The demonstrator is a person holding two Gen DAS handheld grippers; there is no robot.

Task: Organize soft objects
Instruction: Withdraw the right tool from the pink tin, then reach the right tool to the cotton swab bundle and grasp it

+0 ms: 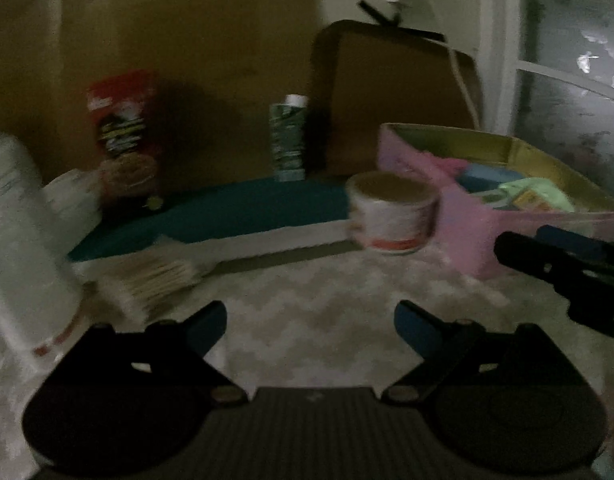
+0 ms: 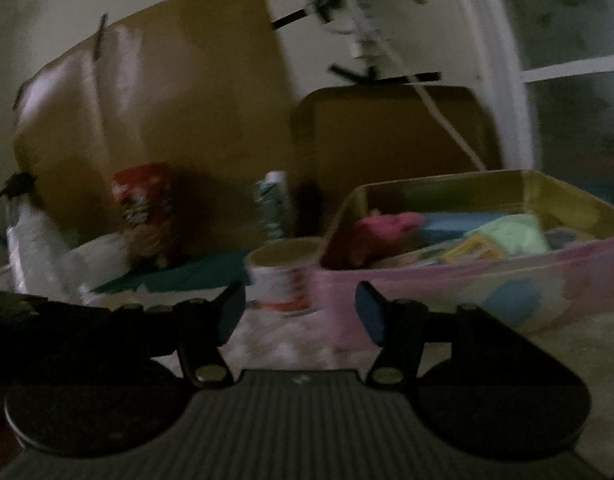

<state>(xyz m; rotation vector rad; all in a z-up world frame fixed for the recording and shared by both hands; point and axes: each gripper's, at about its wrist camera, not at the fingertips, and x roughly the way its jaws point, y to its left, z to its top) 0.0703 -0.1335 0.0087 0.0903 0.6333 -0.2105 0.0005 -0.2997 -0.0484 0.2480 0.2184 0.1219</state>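
A pink box [image 1: 463,232] [image 2: 447,284] stands at the right on a pale zigzag cloth [image 1: 327,304]. Inside it lie soft pieces: a pink one [image 2: 387,224], a blue one [image 2: 455,222] and a light green one [image 2: 511,234]. My left gripper [image 1: 310,322] hangs open over the bare cloth with nothing between its fingers. Facing the box's near left corner, my right gripper [image 2: 299,312] is open and empty too; its dark fingers [image 1: 547,264] show at the right edge of the left wrist view. Both views are dim and blurred.
A round white tub [image 1: 391,216] [image 2: 285,276] stands left of the box. Behind are a teal mat [image 1: 243,208], a red snack bag [image 1: 125,132], a green carton [image 1: 289,140] and brown cardboard [image 1: 395,100]. A white bottle [image 1: 15,240] and a stick bundle [image 1: 155,280] lie left.
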